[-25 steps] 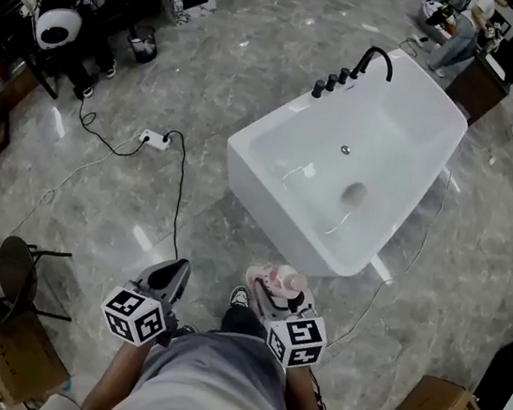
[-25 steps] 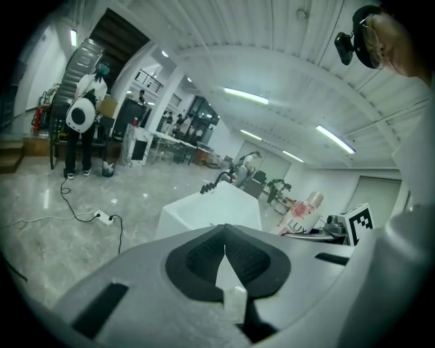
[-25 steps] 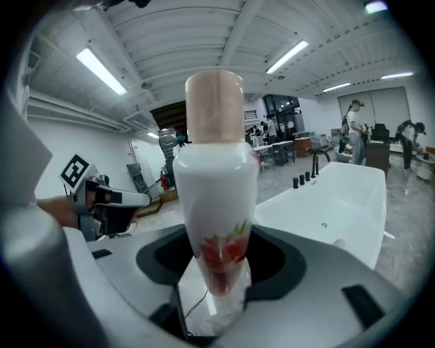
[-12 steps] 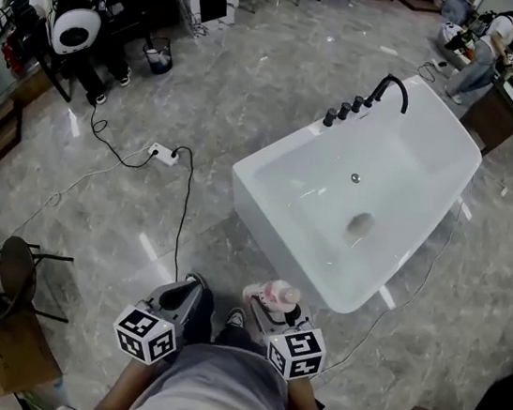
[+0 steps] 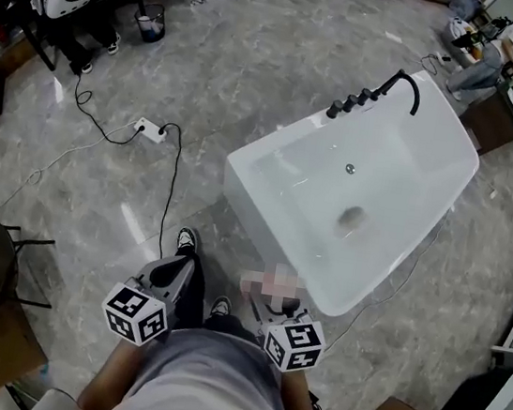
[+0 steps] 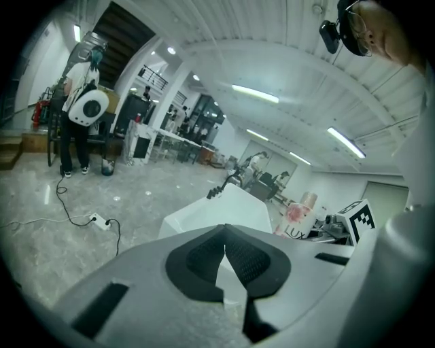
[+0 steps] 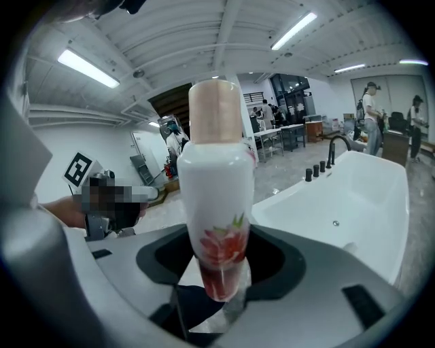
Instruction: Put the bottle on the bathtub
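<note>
The bottle (image 7: 215,197) stands upright in the right tool (image 7: 217,289), which is clamped on it low down, near its base, so most of its height rises free above the jaws. The left tool (image 6: 224,253) is empty, its jaws together. In the head view the bottle is off the bathtub (image 5: 268,225), held over the floor just short of its near corner. The main risk, as I judge it, is the low hold: a tall bottle gripped at the foot may tip in the jaws if it is swung or set down at a slant. The rim looks narrow and glossy, so a bottle let go off-centre could slide into the basin or drop to the stone floor. A cable (image 5: 171,192) also runs near the person's feet and could catch a step.
</note>
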`<act>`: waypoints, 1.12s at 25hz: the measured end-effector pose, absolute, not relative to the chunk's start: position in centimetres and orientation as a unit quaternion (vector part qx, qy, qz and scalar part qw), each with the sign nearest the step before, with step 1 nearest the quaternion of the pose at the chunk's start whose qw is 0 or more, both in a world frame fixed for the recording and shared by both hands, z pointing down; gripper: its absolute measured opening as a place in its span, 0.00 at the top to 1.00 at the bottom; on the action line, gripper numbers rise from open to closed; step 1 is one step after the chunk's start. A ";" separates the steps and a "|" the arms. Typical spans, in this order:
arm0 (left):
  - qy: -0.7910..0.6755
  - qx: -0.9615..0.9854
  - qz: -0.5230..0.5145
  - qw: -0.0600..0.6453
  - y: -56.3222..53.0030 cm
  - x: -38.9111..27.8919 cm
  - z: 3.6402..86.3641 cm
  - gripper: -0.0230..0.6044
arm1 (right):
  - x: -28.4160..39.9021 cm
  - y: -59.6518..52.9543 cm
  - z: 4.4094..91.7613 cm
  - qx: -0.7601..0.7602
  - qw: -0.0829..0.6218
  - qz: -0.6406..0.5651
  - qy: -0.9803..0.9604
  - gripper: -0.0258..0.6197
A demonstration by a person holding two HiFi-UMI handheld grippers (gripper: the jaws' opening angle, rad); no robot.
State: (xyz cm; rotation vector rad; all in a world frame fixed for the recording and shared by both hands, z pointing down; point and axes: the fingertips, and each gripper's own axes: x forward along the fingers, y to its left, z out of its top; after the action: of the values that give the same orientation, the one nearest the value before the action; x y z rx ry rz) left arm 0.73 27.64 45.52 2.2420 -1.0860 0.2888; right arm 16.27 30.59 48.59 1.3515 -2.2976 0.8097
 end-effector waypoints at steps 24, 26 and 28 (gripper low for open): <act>-0.370 0.882 0.053 0.287 6.7 -9.7 41.9 0.95 | 4.6 10.1 45.6 0.507 0.196 0.263 -0.797 0.62; -0.365 0.886 0.045 0.284 6.0 -10.4 41.7 0.95 | 4.3 9.0 45.9 0.510 0.198 0.264 -0.794 0.62; -0.359 0.886 0.030 0.292 5.6 -11.1 41.8 0.95 | 4.2 8.2 46.3 0.514 0.197 0.265 -0.792 0.62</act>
State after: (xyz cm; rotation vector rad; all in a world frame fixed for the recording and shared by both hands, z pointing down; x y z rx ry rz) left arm -11.06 5.58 41.84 2.3621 -0.9565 0.0806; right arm 4.21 8.15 46.25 1.4392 -2.2175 0.7427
